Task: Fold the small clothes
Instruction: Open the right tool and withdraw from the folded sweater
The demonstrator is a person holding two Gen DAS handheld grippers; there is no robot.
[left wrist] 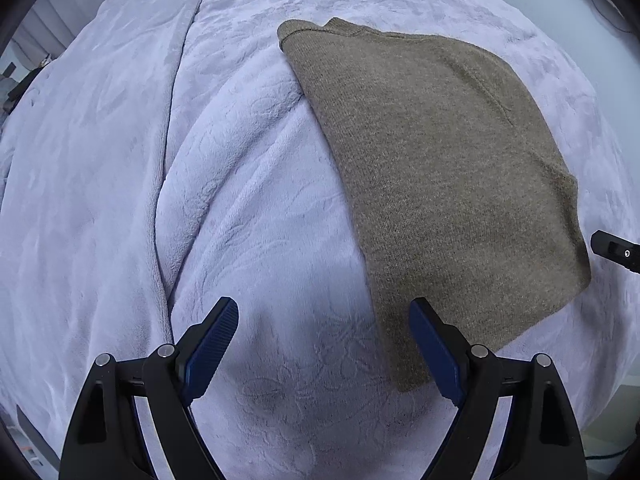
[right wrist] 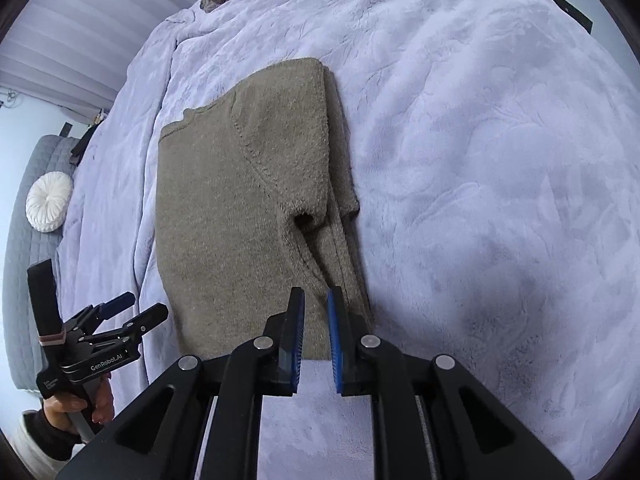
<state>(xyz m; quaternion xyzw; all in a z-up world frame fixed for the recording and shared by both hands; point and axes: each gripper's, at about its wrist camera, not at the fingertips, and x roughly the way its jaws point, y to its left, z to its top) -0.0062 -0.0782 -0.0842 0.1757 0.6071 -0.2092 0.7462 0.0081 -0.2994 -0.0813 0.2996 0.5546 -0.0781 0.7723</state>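
— Brown knit sweater [right wrist: 240,216] lies folded on the lavender bed blanket [right wrist: 480,160]. Which grip now?
— Left hand-held gripper [left wrist: 324,324] is wide and empty. Right hand-held gripper [right wrist: 316,312] is narrow above the near hem, holding nothing; pinch both layers together.

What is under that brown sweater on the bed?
The brown sweater lies flat on a pale purple blanket that spreads out past every edge. A folded sleeve is tucked beneath its right side. Anything else beneath it is covered and cannot be seen.
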